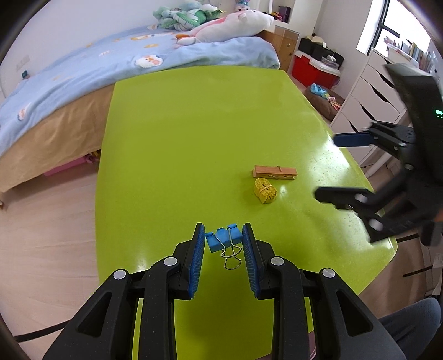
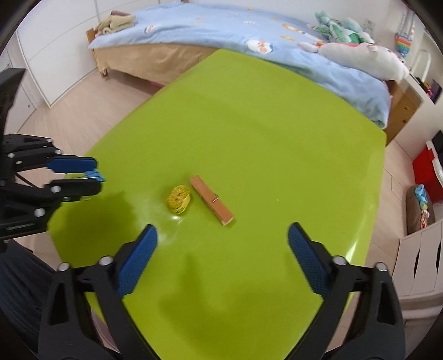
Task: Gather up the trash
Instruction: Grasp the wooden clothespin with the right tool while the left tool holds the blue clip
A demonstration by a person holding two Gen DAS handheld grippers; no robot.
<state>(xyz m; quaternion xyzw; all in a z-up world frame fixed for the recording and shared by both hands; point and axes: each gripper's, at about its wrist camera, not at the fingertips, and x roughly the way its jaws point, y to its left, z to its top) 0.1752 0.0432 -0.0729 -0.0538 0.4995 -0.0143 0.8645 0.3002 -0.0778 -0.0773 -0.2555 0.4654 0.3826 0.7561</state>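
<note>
A blue binder clip [image 1: 223, 240] with wire handles sits between the pads of my left gripper [image 1: 223, 238], which is shut on it just above the green table [image 1: 193, 138]. The clip also shows in the right wrist view [image 2: 92, 175] in the left gripper [image 2: 95, 177]. A wooden clothespin [image 1: 274, 172] [image 2: 211, 200] and a yellow rolled bundle [image 1: 265, 190] [image 2: 178, 200] lie side by side mid-table. My right gripper [image 2: 221, 238] is wide open and empty, hovering above the table short of both; it also shows in the left wrist view [image 1: 329, 166].
A bed with a blue quilt [image 1: 110, 63] and plush toys [image 1: 229, 25] runs along the table's far side. White drawers [image 1: 371, 94] and a red bin [image 1: 313, 69] stand to the right. Wooden floor [image 1: 49, 221] lies left of the table.
</note>
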